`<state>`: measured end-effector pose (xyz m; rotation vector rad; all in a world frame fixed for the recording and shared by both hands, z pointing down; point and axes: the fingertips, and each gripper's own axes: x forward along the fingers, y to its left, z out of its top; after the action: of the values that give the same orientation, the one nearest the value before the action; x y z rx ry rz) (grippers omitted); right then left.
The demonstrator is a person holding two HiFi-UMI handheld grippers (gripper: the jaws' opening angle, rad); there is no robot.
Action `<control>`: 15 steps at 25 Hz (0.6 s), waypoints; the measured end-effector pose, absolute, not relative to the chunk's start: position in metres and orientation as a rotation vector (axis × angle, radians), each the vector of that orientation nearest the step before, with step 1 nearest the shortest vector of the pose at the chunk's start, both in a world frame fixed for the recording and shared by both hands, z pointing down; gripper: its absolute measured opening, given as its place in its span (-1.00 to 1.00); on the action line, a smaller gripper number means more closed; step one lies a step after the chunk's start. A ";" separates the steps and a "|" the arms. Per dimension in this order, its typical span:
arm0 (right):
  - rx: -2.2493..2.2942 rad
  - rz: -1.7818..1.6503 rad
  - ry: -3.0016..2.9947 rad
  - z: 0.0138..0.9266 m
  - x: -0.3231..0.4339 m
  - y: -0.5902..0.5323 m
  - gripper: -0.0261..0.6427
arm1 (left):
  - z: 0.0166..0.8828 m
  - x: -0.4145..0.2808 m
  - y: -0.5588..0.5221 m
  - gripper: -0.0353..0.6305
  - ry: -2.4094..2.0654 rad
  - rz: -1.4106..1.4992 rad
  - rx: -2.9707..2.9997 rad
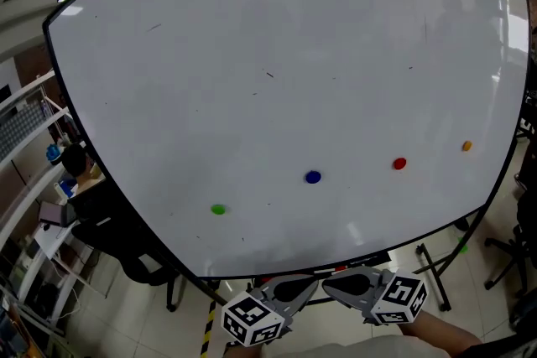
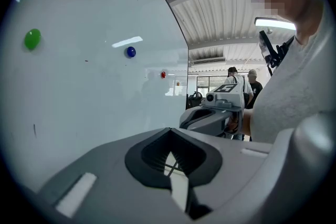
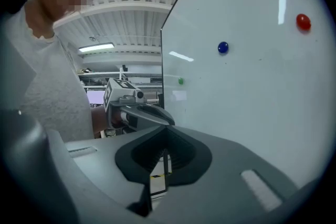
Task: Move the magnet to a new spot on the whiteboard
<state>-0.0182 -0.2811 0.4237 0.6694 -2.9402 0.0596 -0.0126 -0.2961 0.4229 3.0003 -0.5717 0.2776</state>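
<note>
Which of the four magnets is meant cannot be told: on the whiteboard a green magnet is stuck at 7 o'clock from its middle, a blue magnet at 6, a red magnet at 5 and an orange magnet at 4. Of the arms, only a forearm is seen, the rest being cut off by the head view's lower edge. The left gripper and right gripper are held below the board's lower edge at 6 o'clock, tips turned toward each other. Each is clenched on nothing, well apart from every magnet.
</note>
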 end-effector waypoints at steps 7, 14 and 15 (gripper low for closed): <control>0.713 -0.262 -2.978 0.370 -0.003 -0.289 -0.91 | 0.417 -0.003 -0.291 -0.94 -0.593 0.284 2.997; 0.871 -0.761 -2.936 0.295 -0.006 -0.316 -0.61 | 0.419 -0.009 -0.297 -0.94 -0.613 0.285 2.981; 0.900 -0.843 -2.887 0.288 -0.006 -0.322 -0.58 | 0.419 -0.010 -0.298 -0.94 -0.614 0.287 2.981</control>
<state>-0.0058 -0.3220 0.2876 0.9000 -2.8867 -0.8435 -0.0101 -0.2982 0.4191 2.9814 -0.6136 0.2870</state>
